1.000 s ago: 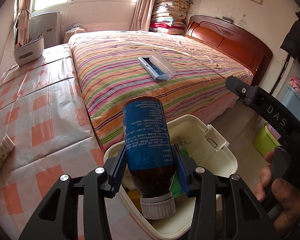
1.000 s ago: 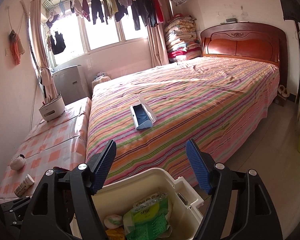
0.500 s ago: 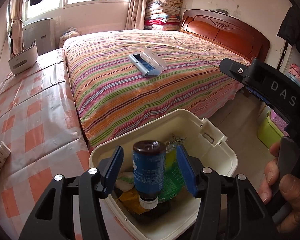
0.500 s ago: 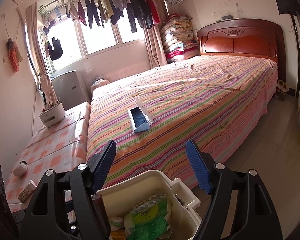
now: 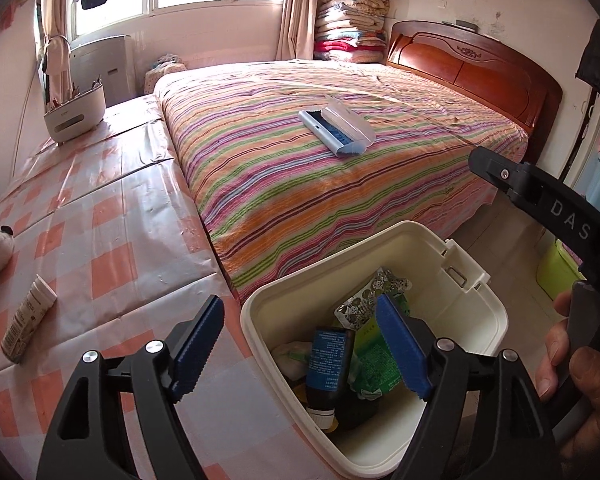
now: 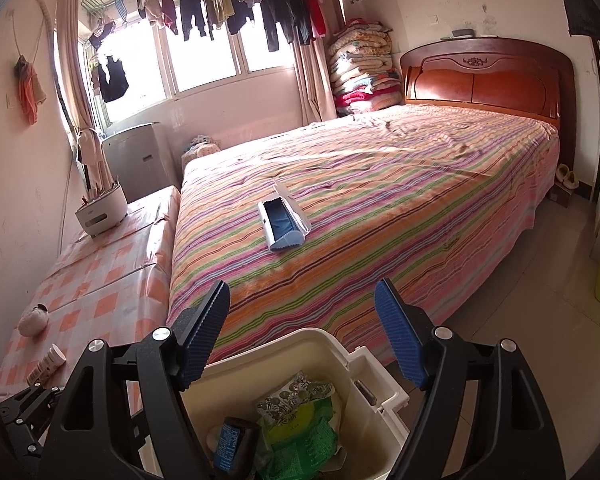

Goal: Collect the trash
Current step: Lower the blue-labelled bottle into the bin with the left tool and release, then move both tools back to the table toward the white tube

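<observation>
My left tongs (image 5: 300, 344) are opening above the white bin (image 5: 496, 312), the brown bottle (image 5: 328, 364) lying cap-down inside it among wrappers. My right tongs (image 6: 304, 336) hang wide and empty over the bin, so nothing blocks the drop

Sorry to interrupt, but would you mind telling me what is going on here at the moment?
A person is collecting trash with two handheld grippers. The left gripper is opening above the white bin; the brown bottle lies inside, cap down, clear of its fingers, among green wrappers. The right gripper is open and empty. A small tube is on the checked cloth.
</observation>
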The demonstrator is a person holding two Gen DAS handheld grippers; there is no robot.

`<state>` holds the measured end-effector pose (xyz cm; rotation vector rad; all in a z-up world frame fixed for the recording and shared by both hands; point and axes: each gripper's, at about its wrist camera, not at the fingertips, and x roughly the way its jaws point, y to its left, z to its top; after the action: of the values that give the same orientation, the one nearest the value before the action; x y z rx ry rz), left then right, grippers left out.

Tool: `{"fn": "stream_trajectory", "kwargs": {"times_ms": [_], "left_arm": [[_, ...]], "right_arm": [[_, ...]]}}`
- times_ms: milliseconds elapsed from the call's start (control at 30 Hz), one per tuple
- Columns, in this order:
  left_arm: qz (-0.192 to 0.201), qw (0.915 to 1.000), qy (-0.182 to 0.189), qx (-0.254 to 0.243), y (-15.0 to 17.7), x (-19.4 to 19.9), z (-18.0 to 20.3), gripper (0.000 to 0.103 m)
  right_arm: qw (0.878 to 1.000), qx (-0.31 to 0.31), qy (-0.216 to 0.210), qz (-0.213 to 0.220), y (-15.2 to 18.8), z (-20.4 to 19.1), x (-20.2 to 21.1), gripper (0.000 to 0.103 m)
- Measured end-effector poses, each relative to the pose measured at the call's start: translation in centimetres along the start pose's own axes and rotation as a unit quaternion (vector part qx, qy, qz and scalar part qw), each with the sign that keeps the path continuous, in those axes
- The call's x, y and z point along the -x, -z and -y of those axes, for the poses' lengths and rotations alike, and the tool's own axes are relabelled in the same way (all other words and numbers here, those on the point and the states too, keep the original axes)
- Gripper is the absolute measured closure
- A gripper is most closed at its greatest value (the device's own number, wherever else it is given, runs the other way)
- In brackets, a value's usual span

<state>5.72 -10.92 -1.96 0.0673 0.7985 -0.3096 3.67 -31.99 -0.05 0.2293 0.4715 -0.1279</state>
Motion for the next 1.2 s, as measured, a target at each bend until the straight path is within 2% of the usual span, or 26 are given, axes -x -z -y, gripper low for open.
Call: {"fn": "stream_trajectory", "kwargs": {"times_ms": [267, 500, 633, 900, 1200], "left_arm": [[0.011, 0.999, -0.039, 0.017, -0.2, 1.5, -4.3, 0.027], [0.008, 0.9985, -0.048, 0.025, -0.1, 3.0, -7.8, 0.027], [-0.006, 0.9989, -0.047, 0.006, 0.2, 3.6, -9.5, 0.027], [-0.025, 0.9947, -0.063, -0.077, 0.5, 4.5, -12.7, 0.027], [-0.077, 0.993, -0.058, -0.069, 0.4, 2.3, -19.1, 0.027]], "right_arm": [[1.0, 0.011, -0.002, -0.005, 0.3, -1.2, -0.3, 0.028], [1.0, 0.022, -0.012, -0.008, 0.4, -2.7, -0.5, 0.028], [0.999, 0.028, -0.02, -0.01, 0.5, -3.6, -0.5, 0.028], [0.999, 0.036, -0.032, -0.012, 0.6, -4.7, -0.5, 0.028], [0.998, 0.046, -0.041, -0.018, 1.0, -5.6, -0.8, 0.028]]}}
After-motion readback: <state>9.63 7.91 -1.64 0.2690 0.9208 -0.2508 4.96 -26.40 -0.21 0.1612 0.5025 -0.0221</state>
